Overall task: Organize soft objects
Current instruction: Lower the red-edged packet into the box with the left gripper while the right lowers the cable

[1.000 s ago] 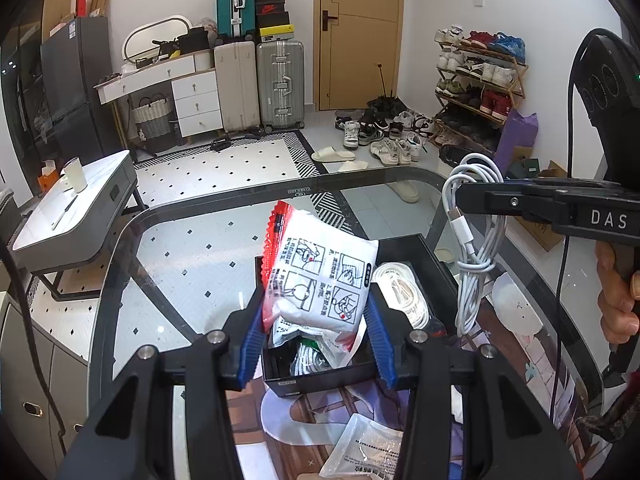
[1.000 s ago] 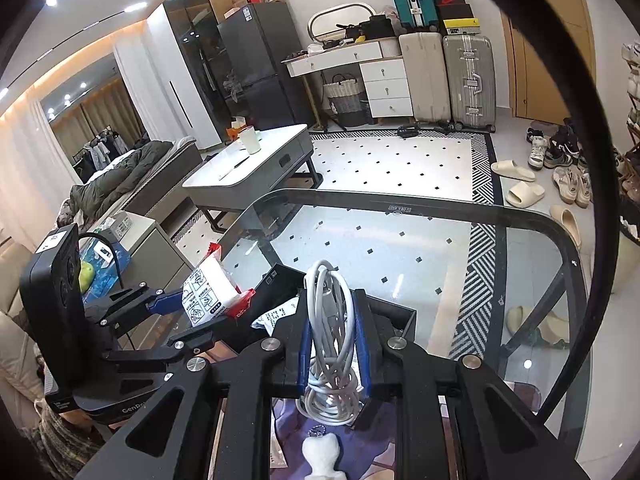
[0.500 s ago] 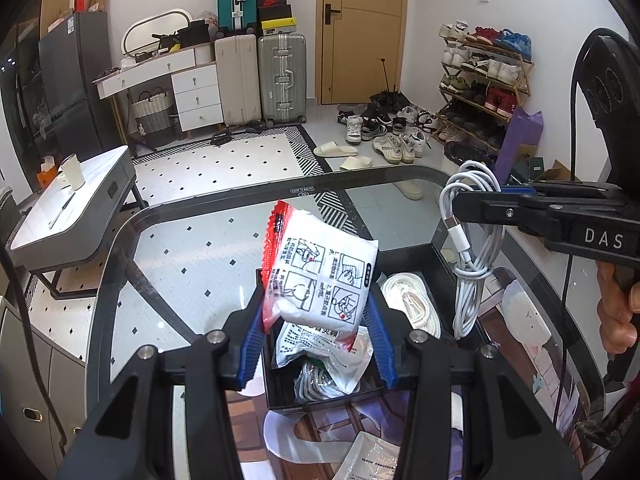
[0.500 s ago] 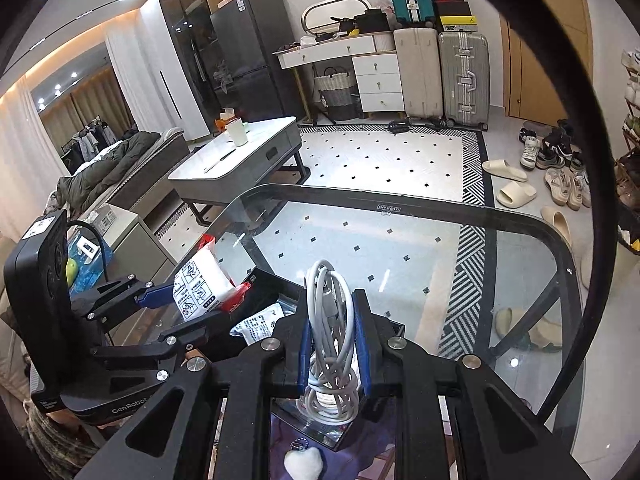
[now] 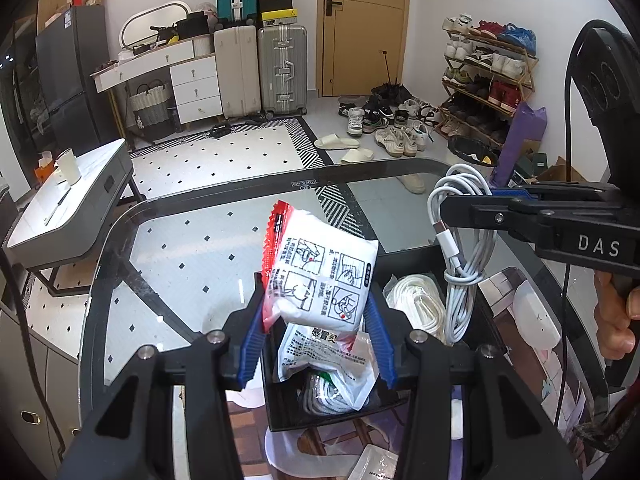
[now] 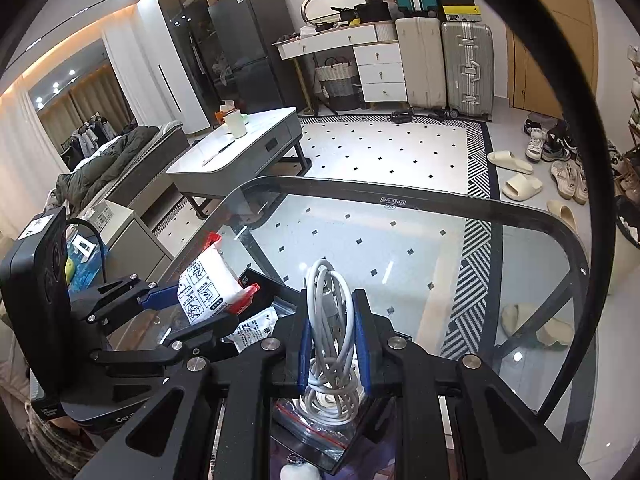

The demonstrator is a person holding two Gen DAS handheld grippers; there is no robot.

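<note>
Black bin [image 5: 276, 408] holding packets [image 5: 332, 364], left tongs [image 5: 316, 344] clamping pouch [image 5: 320, 276], right tongs [image 6: 331, 344] clamping cable [image 6: 330, 320]

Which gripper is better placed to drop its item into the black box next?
Left, probably. The left gripper holds the white packet directly above the black box; the right gripper's white cable bundle hangs near its edge.

Packet: soft white plastic packet with red edge and printed diagrams [image 5: 320, 276], upright, clamped above black rectangular tray [image 5: 404, 256].
Cable: coiled white charging cable [image 5: 464, 256], hanging, pinched over the tray's right side.
</note>
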